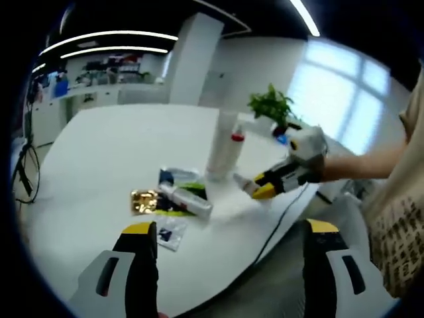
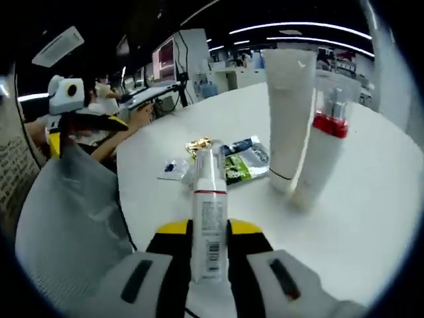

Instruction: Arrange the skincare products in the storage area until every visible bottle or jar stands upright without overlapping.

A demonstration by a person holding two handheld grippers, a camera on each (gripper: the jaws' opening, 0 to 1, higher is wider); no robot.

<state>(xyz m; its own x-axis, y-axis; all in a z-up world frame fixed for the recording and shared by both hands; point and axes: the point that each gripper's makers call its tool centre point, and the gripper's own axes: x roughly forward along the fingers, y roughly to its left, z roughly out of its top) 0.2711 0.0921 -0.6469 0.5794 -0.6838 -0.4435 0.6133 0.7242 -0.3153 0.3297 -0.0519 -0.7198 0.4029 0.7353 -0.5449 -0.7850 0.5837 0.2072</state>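
Skincare bottle (image 2: 209,225) sits clamped in your right hand-held gripper (image 2: 209,255), long axis running forward along its jaws toward the two upright containers (image 2: 289,119) ahead-right, while your left hand-held gripper (image 1: 228,255) hangs wide, farther back.

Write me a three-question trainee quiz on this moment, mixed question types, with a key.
1. True or false: the right gripper is shut on the slim white bottle.
2. Multiple choice: the red-collared bottle stands A) upright beside the tall white tube; B) flat on the sachets; C) in the left gripper.
3. Fill in: the left gripper is ___ and holds nothing.

Key: 1 true; 2 A; 3 open.
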